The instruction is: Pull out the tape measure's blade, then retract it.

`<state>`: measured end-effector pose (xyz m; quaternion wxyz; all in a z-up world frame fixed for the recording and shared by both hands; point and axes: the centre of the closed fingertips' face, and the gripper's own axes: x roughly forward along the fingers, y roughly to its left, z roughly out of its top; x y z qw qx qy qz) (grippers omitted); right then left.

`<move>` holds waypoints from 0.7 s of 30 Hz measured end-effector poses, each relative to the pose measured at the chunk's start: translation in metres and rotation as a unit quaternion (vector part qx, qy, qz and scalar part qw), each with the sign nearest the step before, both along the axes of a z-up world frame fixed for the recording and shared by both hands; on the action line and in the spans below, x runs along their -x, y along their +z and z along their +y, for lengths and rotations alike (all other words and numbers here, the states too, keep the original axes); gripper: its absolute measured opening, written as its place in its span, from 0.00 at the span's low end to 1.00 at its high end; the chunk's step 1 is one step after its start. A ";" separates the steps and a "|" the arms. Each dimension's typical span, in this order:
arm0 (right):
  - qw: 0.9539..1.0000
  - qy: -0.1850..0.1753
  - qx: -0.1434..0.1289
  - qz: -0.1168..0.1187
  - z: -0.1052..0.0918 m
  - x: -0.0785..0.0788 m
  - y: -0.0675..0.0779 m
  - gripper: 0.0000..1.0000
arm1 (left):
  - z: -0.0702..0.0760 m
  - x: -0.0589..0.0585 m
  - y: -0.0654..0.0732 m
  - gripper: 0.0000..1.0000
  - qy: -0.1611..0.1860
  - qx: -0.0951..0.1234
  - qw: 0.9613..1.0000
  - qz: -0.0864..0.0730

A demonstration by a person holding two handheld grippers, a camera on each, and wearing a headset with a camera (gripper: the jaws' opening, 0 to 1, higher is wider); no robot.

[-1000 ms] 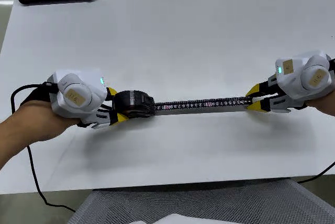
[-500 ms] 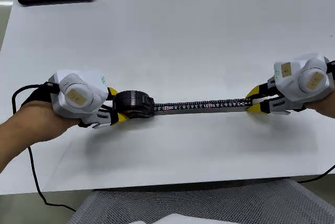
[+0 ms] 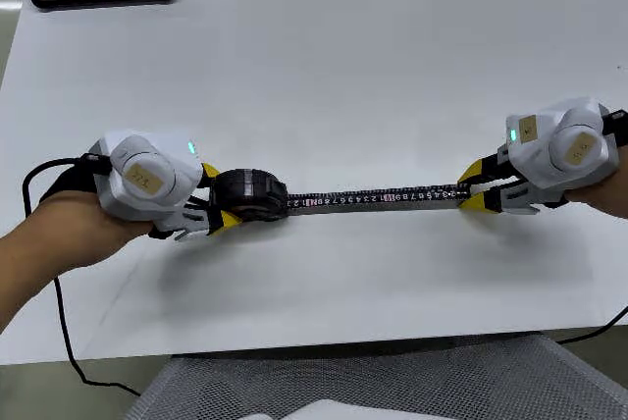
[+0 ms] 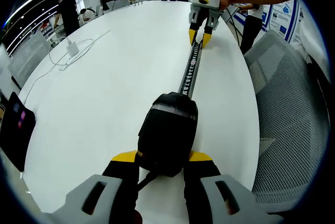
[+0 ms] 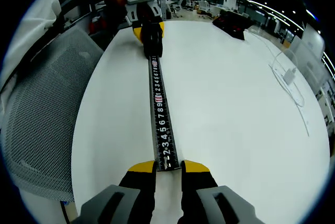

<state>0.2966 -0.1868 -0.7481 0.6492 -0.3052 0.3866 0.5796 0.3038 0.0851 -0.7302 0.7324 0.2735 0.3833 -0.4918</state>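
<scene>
Between the jaws of the left gripper [image 3: 220, 197], the case [image 3: 251, 194] is being clamped; the blade [image 3: 378, 197], stretched ahead, is being pinched at its tip by the right gripper [image 3: 475, 185]. Pull-out seems done, retraction not.

A: What is legible on the blade [image 5: 160, 119]?
B: Black digits are printed along it — 2 3 4 5 6 7 8 9 are read from the end clamped in the right tool [image 5: 168, 167], then a red-marked figure, then more digits toward the case [image 5: 152, 34].
A: And elsewhere?
B: Marks on the beige stickers [image 3: 143, 181] atop each tool cannot be made out.
</scene>
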 end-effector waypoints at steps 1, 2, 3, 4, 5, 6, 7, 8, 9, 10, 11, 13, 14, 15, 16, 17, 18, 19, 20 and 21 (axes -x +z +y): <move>1.000 -0.005 0.001 0.000 -0.001 -0.002 0.000 0.19 | -0.002 0.002 0.001 0.30 0.008 0.008 1.000 0.013; 1.000 -0.004 0.001 -0.001 -0.001 -0.003 0.001 0.19 | -0.002 0.003 0.001 0.32 0.008 0.009 1.000 0.015; 1.000 -0.005 0.000 -0.001 -0.001 -0.003 0.001 0.19 | -0.002 0.003 0.000 0.34 0.006 0.006 1.000 0.013; 1.000 -0.007 -0.001 0.000 -0.001 -0.003 0.002 0.19 | -0.002 0.003 0.000 0.34 0.004 0.004 1.000 0.011; 1.000 -0.006 -0.001 0.000 -0.001 -0.003 0.002 0.19 | -0.002 0.003 0.000 0.34 0.003 0.002 1.000 0.009; 1.000 -0.005 0.002 -0.001 -0.001 -0.003 0.001 0.19 | -0.002 0.003 0.000 0.34 0.004 0.003 1.000 0.011; 1.000 -0.005 0.002 -0.001 -0.001 -0.003 0.001 0.19 | -0.002 0.003 0.000 0.34 0.005 0.004 1.000 0.011; 1.000 -0.005 0.001 0.000 -0.001 -0.002 0.001 0.19 | -0.002 0.002 0.000 0.34 0.005 0.004 1.000 0.011; 1.000 -0.007 0.001 0.000 -0.002 -0.002 0.002 0.19 | -0.002 0.002 0.000 0.34 0.004 0.003 1.000 0.010; 1.000 -0.008 0.000 0.000 -0.002 -0.002 0.002 0.19 | -0.002 0.002 0.000 0.34 0.004 0.003 1.000 0.010; 1.000 -0.011 0.000 -0.001 -0.002 -0.002 0.003 0.20 | -0.002 0.003 0.000 0.35 0.003 0.003 1.000 0.011; 1.000 -0.025 -0.005 0.003 -0.003 -0.003 0.005 0.24 | -0.003 0.004 0.001 0.37 0.004 0.006 1.000 0.014; 1.000 -0.029 -0.007 0.006 -0.002 -0.002 0.005 0.26 | -0.004 0.005 0.001 0.39 0.004 0.006 1.000 0.015; 1.000 -0.029 -0.006 0.006 -0.003 -0.002 0.005 0.27 | -0.004 0.007 0.001 0.41 0.003 0.008 1.000 0.018; 1.000 -0.030 -0.005 0.007 -0.003 -0.002 0.005 0.28 | -0.006 0.008 0.002 0.43 0.004 0.011 1.000 0.021; 1.000 -0.030 -0.004 0.008 -0.003 -0.001 0.005 0.28 | -0.006 0.008 0.001 0.44 0.005 0.011 1.000 0.022; 0.999 -0.032 -0.005 0.009 -0.004 -0.002 0.005 0.29 | -0.006 0.008 0.001 0.44 0.004 0.011 1.000 0.021; 0.999 -0.034 -0.006 0.008 -0.003 -0.002 0.006 0.29 | -0.006 0.008 0.000 0.45 0.005 0.011 1.000 0.022; 0.999 -0.035 -0.008 0.009 -0.003 -0.002 0.006 0.29 | -0.006 0.008 0.000 0.45 0.005 0.011 1.000 0.022; 0.999 -0.035 -0.009 0.009 -0.002 -0.002 0.007 0.29 | -0.006 0.008 0.001 0.45 0.005 0.012 1.000 0.022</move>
